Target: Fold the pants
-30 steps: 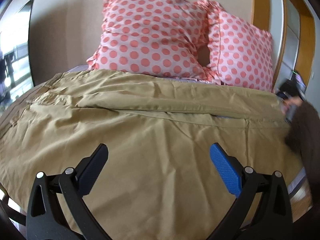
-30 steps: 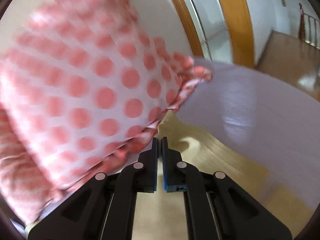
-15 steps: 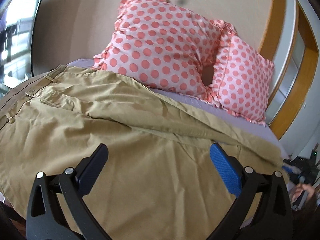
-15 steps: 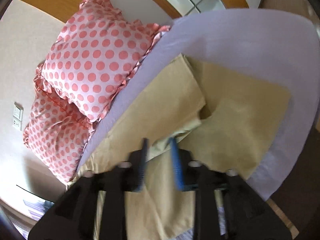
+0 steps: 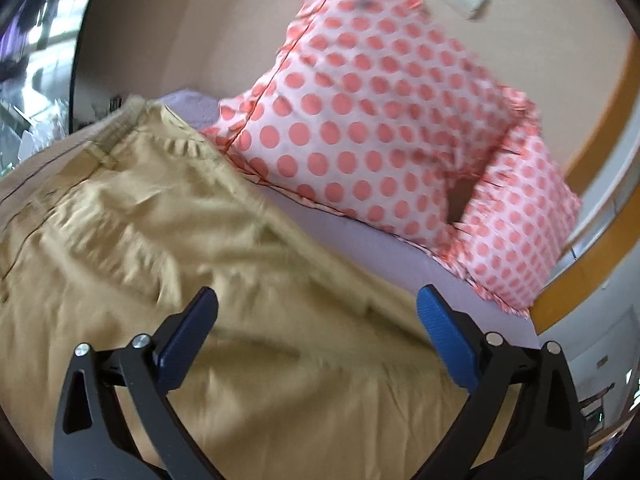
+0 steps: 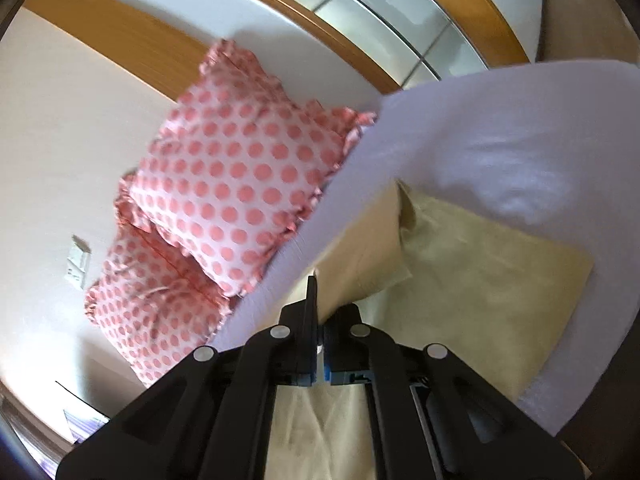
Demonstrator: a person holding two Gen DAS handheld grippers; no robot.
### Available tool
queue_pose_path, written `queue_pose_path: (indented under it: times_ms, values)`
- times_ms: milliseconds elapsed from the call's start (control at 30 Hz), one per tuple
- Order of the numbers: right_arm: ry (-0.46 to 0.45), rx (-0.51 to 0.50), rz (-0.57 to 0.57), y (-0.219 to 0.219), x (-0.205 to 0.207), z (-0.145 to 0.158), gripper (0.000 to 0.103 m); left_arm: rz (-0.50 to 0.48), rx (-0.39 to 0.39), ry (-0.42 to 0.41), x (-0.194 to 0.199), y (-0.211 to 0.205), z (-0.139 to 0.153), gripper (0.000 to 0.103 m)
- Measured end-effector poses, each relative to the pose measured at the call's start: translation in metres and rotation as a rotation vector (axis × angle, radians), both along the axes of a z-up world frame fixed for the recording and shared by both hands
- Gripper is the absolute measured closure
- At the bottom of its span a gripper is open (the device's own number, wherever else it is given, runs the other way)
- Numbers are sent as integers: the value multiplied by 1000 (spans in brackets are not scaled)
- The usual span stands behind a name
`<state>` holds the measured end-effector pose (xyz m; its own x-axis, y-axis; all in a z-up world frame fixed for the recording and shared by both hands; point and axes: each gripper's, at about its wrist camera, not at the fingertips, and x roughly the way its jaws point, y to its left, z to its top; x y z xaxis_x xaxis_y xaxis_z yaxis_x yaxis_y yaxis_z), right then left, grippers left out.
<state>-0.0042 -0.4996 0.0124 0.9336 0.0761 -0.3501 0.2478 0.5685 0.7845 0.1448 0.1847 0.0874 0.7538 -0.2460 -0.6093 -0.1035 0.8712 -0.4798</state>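
Left gripper (image 5: pixel 316 312) spread wide, empty, above the tan pants (image 5: pixel 168 240). Right gripper (image 6: pixel 319 308) pinched closed on a pants leg edge, lifting it. Pants lie across the lavender sheet (image 6: pixel 500 140). Behind: two pink polka-dot pillows (image 5: pixel 380 120), one wall switch plate (image 6: pixel 78 262). No readable text.

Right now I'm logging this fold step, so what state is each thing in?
left gripper: open, empty, above the pants
right gripper: shut on a lifted pant-leg edge
pants: tan, spread on the bed, wrinkled, one leg partly folded over
pillows: two, polka-dotted, propped against the wall
sheet: lavender, lying flat under the pants
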Motion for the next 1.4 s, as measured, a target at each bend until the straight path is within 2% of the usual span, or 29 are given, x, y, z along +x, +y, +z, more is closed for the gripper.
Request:
queue_pose_path:
  times_ms: [133,233,267,300,333,400,467,533,633,733,833,967,1233,1267,1300,1367,1400]
  values:
    - [-22,1,3,-2,-3,5,101,41,45,133,66,6,-14,20]
    - [-42,17,8,-4,-3,6,101,97,25,234,103,19,-33,43]
    - [-45,19,9,-5,-1,7,101,117,3,263,113,26,-41,60]
    - [-46,17,11,-5,1,7,101,126,-11,273,118,31,-46,86]
    - [-45,18,10,-5,1,6,101,136,-38,274,120,37,-50,97]
    - [-50,26,12,-6,2,6,101,147,-82,239,108,45,-51,100]
    - [-59,20,2,-9,-2,10,101,135,-31,175,78,41,-36,101]
    - [-68,11,-14,-12,-10,14,101,114,12,77,26,37,-14,101]
    - [-53,-13,-49,-19,-31,14,101,102,19,-15,-66,37,3,100]
    - [9,-18,-72,-23,-45,0,101,124,32,-26,-152,37,-15,98]
    - [72,4,-87,-26,-52,-19,101,157,29,19,-194,32,-47,98]
    - [117,22,-94,-30,-57,-36,101,171,-1,38,-213,37,-69,99]
    - [153,-22,-109,-29,-60,-36,101,161,3,16,-219,32,-79,98]
    - [166,-28,-111,-29,-61,-36,101,157,1,17,-220,32,-81,95]
    - [180,-34,-122,-30,-62,-35,96,151,-1,10,-223,32,-82,93]
    - [205,-66,-180,-32,-71,-31,72,142,-4,-9,-229,32,-81,88]
    - [204,-79,-201,-32,-74,-29,52,146,3,-22,-235,32,-80,80]
